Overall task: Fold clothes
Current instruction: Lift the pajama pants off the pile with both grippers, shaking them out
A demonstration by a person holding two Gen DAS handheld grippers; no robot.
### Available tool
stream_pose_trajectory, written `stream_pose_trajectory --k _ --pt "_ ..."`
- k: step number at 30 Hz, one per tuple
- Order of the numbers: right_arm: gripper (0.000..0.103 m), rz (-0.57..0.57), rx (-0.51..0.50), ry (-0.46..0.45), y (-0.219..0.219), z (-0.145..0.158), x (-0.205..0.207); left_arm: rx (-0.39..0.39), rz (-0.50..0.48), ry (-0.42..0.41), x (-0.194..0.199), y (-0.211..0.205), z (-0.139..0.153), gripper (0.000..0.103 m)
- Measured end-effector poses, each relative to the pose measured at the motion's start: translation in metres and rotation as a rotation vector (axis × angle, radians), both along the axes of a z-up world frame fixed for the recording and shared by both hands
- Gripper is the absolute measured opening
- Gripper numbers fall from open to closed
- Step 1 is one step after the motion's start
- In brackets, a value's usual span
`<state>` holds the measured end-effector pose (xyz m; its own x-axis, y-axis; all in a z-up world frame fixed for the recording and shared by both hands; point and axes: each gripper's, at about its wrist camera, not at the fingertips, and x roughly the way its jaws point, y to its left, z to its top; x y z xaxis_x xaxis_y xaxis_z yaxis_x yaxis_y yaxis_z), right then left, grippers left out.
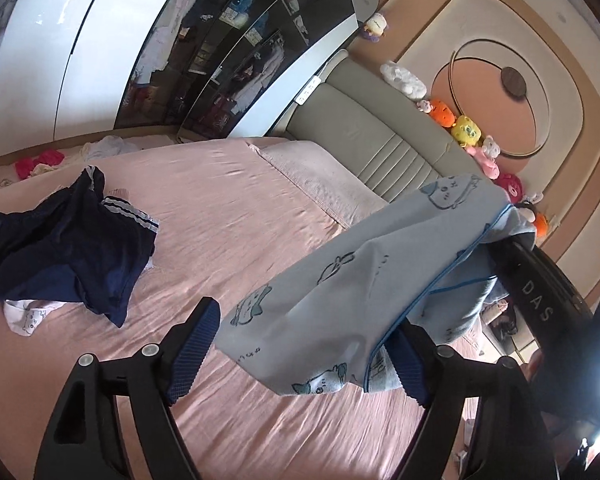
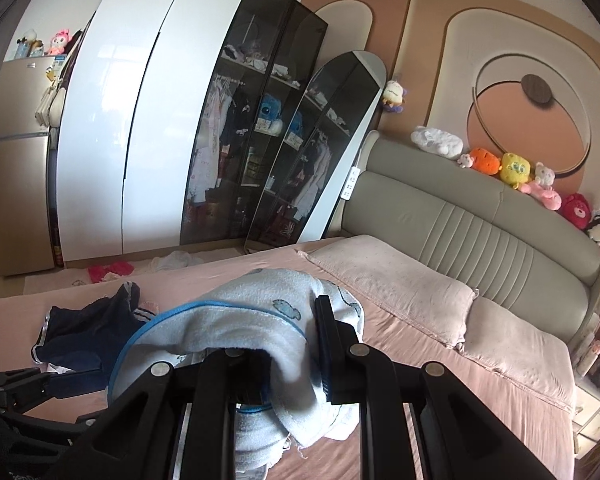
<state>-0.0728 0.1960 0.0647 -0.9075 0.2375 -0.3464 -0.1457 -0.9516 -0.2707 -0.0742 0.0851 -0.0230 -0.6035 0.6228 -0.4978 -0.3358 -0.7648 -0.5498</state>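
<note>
**A:** How does the left hand-held gripper (image 1: 306,354) stand?

**B:** Its two fingers are spread wide apart. A pale blue cloth (image 1: 364,280) printed with small cartoon animals and edged in brighter blue hangs between them, draped over the right finger (image 1: 410,364). The left finger (image 1: 194,348) is bare and sits just beside the cloth's edge. Nothing is pinched.

**A:** And the right hand-held gripper (image 2: 288,356)?

**B:** The same cloth (image 2: 236,320) is heaped over it in the right wrist view, terry side up. One finger (image 2: 327,350) stands clear with cloth bunched against its inner face; the other is buried under the folds. The cloth is held up off the bed there, but I cannot tell how far apart the fingers are.

**A:** So where is the cloth?

**B:** In the air above the bed (image 1: 228,208), stretched from one gripper to the other.

**A:** What lies on the bed?

**B:** A pink sheet, wrinkled. To the left, navy shorts (image 1: 66,244) with white stripes lie crumpled over a small white garment (image 1: 24,318). Pink pillows (image 2: 392,280) rest against a grey padded headboard (image 2: 472,220).

**A:** The room?

**B:** Stuffed toys (image 2: 512,168) line the headboard top. A white wardrobe (image 2: 116,128) with dark glass doors stands on the far side, a mirror (image 2: 320,152) leaning near it, and clothes (image 2: 112,270) lie on the floor.
</note>
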Motion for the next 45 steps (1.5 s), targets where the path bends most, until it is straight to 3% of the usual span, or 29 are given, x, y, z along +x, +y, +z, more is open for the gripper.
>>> stream_pose_trajectory --k 3,7,20,28,37,45 --pt "0.016 -0.004 -0.023 0.016 0.016 0.017 0.019 0.002 -0.007 0.010 0.011 0.013 0.005 0.083" --pt "0.016 -0.015 0.022 0.032 0.027 0.034 0.042 0.005 -0.056 0.036 0.028 0.033 0.012 0.083" --pt "0.016 -0.059 0.148 0.079 0.054 0.079 0.103 -0.176 -0.125 0.323 0.099 0.111 0.035 0.083" --pt "0.016 -0.104 0.133 0.092 0.083 0.101 0.123 -0.181 -0.171 0.372 0.113 0.146 0.043 0.083" --pt "0.016 -0.104 0.100 0.099 0.099 0.119 0.144 -0.229 -0.139 0.417 0.111 0.178 0.048 0.084" --pt "0.016 -0.099 0.060 0.083 0.114 0.116 0.163 -0.246 -0.121 0.451 0.113 0.185 0.046 0.084"
